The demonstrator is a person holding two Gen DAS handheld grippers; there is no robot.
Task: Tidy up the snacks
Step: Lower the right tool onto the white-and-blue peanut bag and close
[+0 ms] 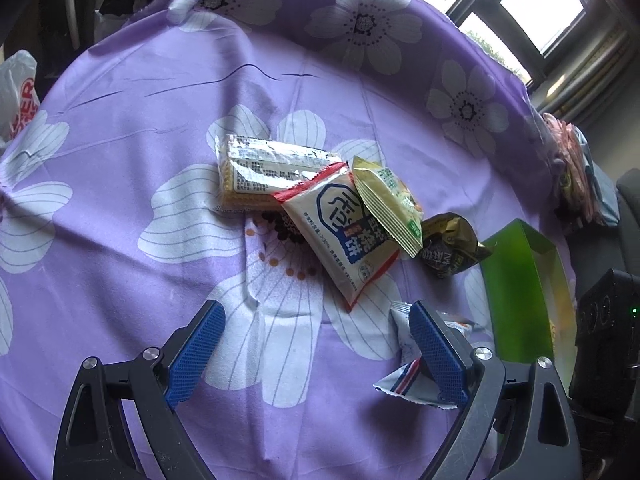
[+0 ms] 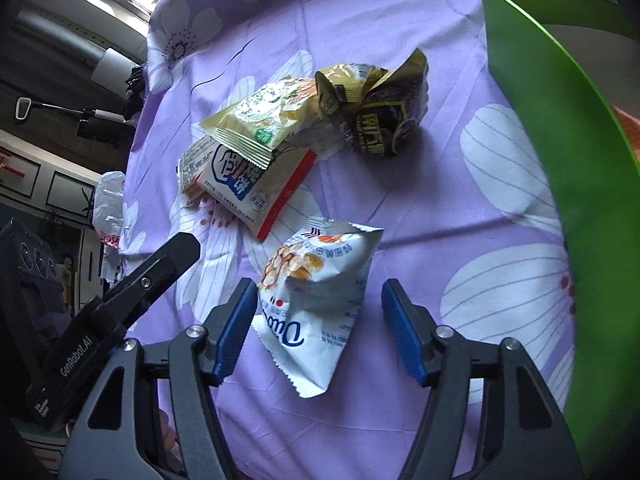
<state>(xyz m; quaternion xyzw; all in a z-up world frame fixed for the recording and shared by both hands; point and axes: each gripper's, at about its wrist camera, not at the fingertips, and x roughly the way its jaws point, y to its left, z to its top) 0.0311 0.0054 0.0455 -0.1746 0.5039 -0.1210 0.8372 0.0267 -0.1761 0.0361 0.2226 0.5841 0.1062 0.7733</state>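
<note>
The white snack packet [image 2: 316, 300] lies on the purple flowered cloth [image 2: 420, 208] of the desk, right between the spread blue pads of the right gripper [image 2: 320, 332], which is released and straddles it, probably lined up to pinch the bag across its width. Beyond it sits a loose heap: a red-edged biscuit pack [image 2: 256, 192] under a pale yellow-green sachet [image 2: 260, 124], with a clear-wrapped cracker pack [image 1: 260, 168] behind. A crumpled dark gold wrapper [image 2: 376, 112] lies just beside the heap. The green box [image 2: 560, 140] stands open at the right, likely the place the snacks go. The left gripper [image 1: 316, 348] is also released and holds nothing; its one pad seems to touch the white packet, though the angle leaves that unsure.
</note>
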